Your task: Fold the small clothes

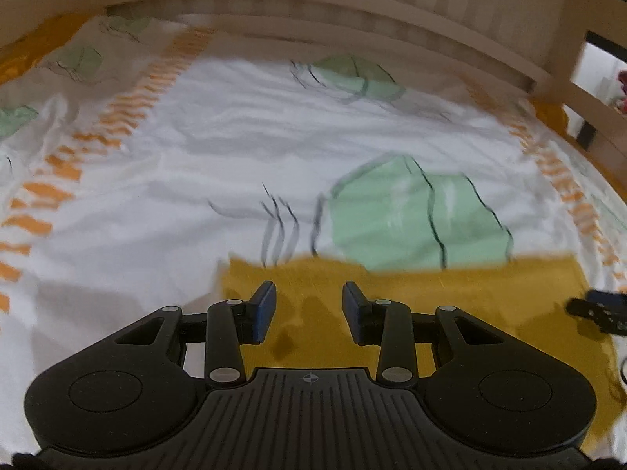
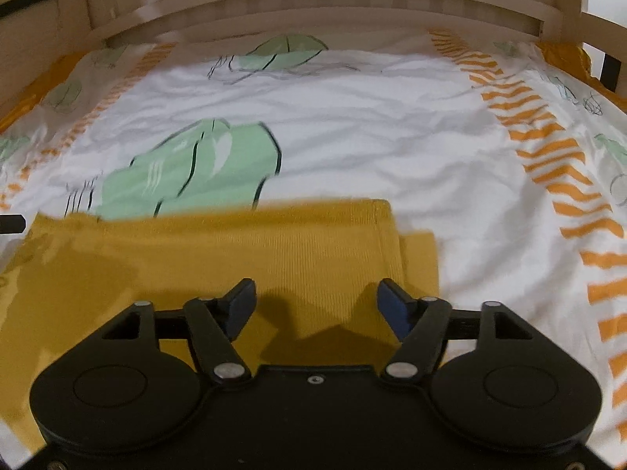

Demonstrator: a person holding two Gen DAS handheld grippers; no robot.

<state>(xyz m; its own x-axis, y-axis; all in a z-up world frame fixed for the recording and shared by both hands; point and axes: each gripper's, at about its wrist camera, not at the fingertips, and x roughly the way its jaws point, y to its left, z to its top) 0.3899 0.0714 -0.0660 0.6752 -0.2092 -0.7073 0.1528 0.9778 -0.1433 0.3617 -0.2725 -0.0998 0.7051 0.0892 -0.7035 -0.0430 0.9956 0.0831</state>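
The mustard garment (image 2: 243, 258) is lying flat on the sheet (image 2: 352, 125), filling the lower left of the right view, long axis running across. The right gripper (image 2: 315, 307) is hovering spread above its folded right edge, nearer; the left gripper (image 1: 309, 309) is hanging part-open, pinching nothing.

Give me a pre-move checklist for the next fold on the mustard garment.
1. Left gripper empty: ok, fingers apart, nothing between them.
2. Right gripper empty: ok, fingers wide apart over the cloth.
3. Mustard garment lying flat on the patterned sheet: ok in what shows; its near part is hidden by the grippers.
4. Far edge of the garment straight: ok.
5. Right side layers aligned: not ok, a lower layer sticks out past the upper one.
6. Clutter on the sheet beyond the garment: ok, none visible.
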